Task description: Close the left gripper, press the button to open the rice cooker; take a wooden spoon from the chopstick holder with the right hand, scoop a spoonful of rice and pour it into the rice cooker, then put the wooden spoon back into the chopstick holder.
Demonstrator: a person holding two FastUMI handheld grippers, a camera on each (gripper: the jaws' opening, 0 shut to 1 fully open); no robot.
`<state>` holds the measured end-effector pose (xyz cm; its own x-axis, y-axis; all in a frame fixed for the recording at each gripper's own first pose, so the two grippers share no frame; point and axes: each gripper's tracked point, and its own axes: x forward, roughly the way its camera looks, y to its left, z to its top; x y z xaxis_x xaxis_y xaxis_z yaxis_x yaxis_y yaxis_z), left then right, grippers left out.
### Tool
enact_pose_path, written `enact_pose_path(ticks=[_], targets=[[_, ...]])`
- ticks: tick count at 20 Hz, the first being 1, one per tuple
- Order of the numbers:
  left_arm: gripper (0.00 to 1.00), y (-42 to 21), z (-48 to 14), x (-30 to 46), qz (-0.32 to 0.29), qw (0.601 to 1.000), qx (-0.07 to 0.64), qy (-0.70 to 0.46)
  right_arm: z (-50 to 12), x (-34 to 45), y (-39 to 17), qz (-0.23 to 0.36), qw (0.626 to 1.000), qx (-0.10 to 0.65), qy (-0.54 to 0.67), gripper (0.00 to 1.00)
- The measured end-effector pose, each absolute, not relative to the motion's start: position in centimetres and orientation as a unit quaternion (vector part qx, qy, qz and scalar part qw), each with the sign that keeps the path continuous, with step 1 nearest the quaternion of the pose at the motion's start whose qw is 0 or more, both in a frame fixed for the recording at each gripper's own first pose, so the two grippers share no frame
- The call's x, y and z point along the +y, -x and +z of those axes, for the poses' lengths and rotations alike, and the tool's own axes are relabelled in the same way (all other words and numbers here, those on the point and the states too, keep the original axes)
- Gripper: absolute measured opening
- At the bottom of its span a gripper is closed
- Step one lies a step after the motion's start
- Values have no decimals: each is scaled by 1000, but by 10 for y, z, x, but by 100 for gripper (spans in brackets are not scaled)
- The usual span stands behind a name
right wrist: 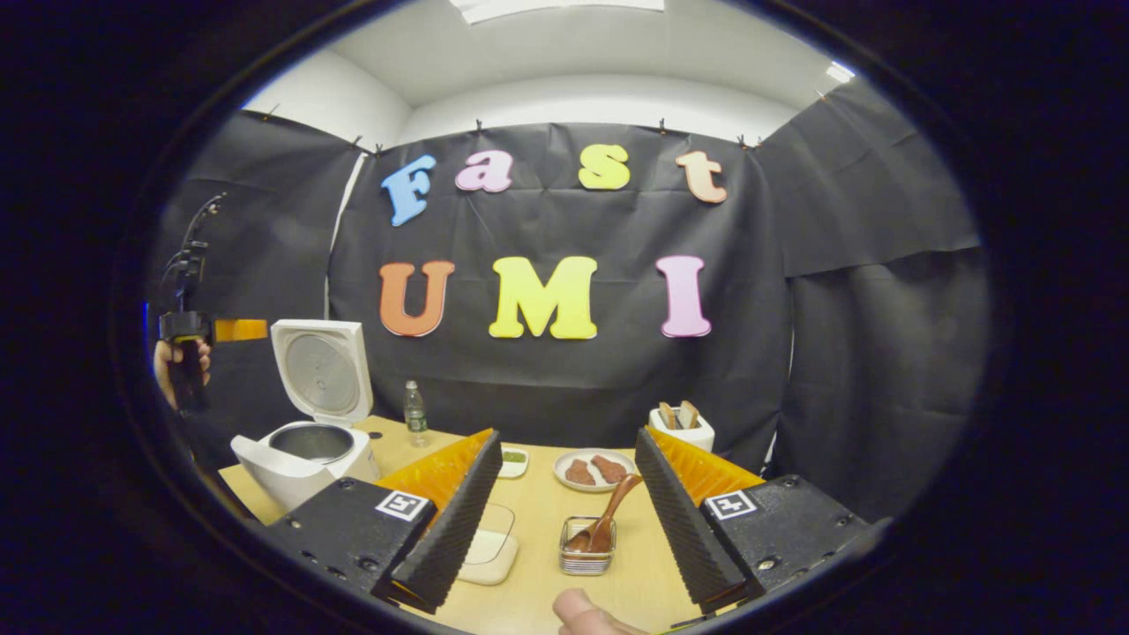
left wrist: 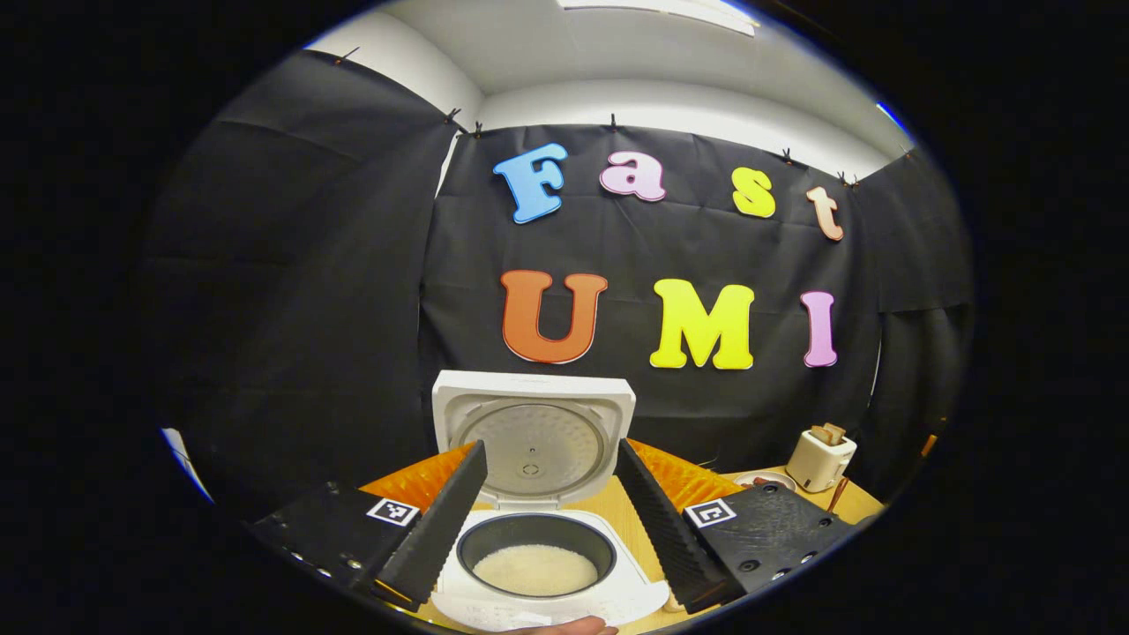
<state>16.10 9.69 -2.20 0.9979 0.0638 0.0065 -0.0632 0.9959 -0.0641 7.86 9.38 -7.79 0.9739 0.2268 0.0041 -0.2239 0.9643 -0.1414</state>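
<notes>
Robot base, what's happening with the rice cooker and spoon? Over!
Left gripper open, over rice cooker, lid up, rice inside. Right gripper open, empty. Wooden spoon resting in chopstick holder. Nothing blocking it.

We see a light wooden table (right wrist: 538,582) across the lower frame of the right gripper view. At lower left on it stands the white rice cooker (right wrist: 300,463), a water bottle (right wrist: 414,413) just behind. Near centre sit a chopstick holder (right wrist: 586,556) with its wooden spoon (right wrist: 609,520), a shallow white container (right wrist: 489,551), a plate (right wrist: 595,469), a small dish (right wrist: 513,460) and a toaster (right wrist: 681,428).
</notes>
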Motion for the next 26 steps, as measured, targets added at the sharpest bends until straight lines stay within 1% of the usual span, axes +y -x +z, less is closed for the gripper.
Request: enact_pose_path(ticks=[2, 4, 7, 9, 13, 15, 19, 20, 22, 26], targets=[[94, -176, -16, 104, 29, 999, -5, 35, -78, 97, -70, 126, 989, -17, 71, 100], [94, -191, -8, 116, 40, 999, -2, 32, -77, 94, -65, 128, 989, -27, 69, 100], [94, -212, 16, 127, 46, 999, -18, 21, -78, 87, -63, 127, 989, -41, 59, 100], [94, -223, 30, 132, 54, 998, -28, 22, -84, 88, -62, 141, 988, -40, 53, 100], [94, -243, 42, 122, 38, 998, -13, 52, -94, 73, -70, 152, 987, -37, 36, 100], [94, -256, 48, 132, 55, 997, -21, 46, -98, 63, -77, 150, 988, -38, 25, 100], [94, -289, 42, 129, 55, 997, -25, 43, -109, 43, -92, 141, 990, -30, 7, 100], [94, -298, 38, 133, 63, 997, -24, 41, -111, 38, -95, 136, 990, -28, 9, 100], [94, -318, 23, 132, 64, 997, -9, 37, -118, 25, -101, 127, 991, -25, 24, 100], [94, -352, 11, 140, 74, 997, -4, 20, -121, 9, -112, 108, 993, -38, 18, 100]])
